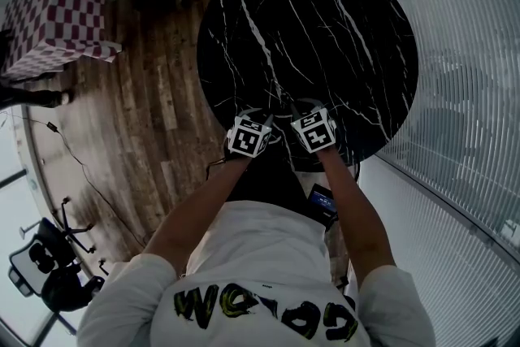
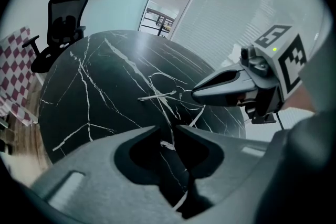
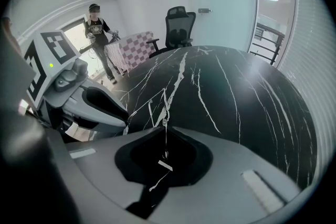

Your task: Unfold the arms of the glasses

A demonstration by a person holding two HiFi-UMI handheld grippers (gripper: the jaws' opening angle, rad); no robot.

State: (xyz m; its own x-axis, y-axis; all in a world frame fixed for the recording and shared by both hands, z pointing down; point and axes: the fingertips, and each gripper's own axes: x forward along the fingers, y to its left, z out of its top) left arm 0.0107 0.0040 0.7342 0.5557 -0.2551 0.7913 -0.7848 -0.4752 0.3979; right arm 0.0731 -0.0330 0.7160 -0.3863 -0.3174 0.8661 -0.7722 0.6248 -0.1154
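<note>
Left tongs [image 2: 166, 128] stand a narrow slit apart with nothing clearly between the tips. The right tongs [image 3: 164, 124] are pressed together on what looks like a thin pale wire of the glasses [image 3: 165, 105], which runs up from the tips toward mid-frame in the right gripper view. Both tools hang over the near edge of a round black marble desk [image 1: 325, 28], low centre in the head view, where the marker cubes cover most of the glasses and only faint curved lines show between them. The lenses and the rest of the frame are lost among the desk's white veins. In the left gripper view a pale sliver lies just left of the right tongs' tips. A black office chair [image 3: 178, 23], a checked cloth [image 1: 49, 12] and a standing person [image 3: 97, 34] fill the background.
</note>
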